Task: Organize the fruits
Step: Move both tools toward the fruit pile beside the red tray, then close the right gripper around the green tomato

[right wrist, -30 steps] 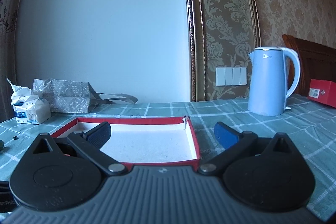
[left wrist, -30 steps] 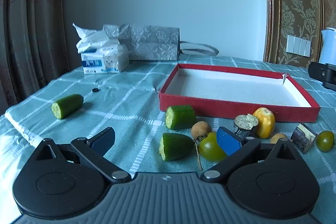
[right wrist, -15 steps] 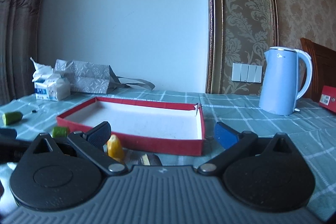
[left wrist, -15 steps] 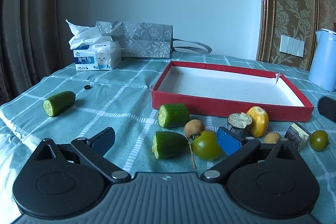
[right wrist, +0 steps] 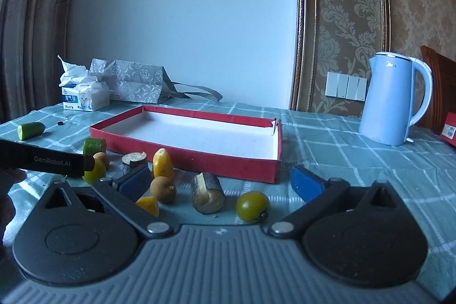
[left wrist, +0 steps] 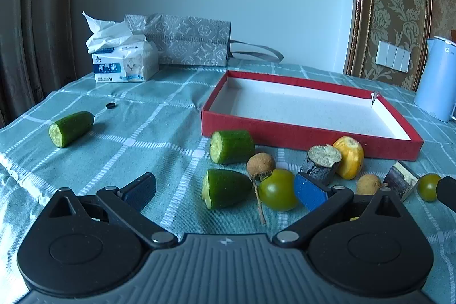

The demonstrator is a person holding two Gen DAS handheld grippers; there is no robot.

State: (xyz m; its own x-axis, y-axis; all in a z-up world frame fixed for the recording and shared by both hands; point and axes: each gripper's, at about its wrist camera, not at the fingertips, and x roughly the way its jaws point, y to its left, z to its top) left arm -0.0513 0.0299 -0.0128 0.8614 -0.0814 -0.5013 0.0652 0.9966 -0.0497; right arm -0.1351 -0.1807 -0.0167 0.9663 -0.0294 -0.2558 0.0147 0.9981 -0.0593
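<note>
Red box (left wrist: 299,133): shallow lid-like tray on the checked tablecloth (left wrist: 136,138); nothing in it; the likely place for the fruit.
Cucumber pieces (left wrist: 231,146): two just before the box, a third well apart to the left; probably firm and smooth, best gripped across the round sides.
Green tomatoes (left wrist: 278,193): near each gripper; likely soft-skinned and prone to roll, so squeeze gently across the middle.
Longans (right wrist: 162,189): small, light, thin-shelled.
Left gripper (left wrist: 225,190): low over the cloth, jaws spread wide, holding nothing, cucumber stub between the fingers.
Right gripper (right wrist: 219,180): level, jaws wide apart, nothing held, facing the scattered pieces.
</note>
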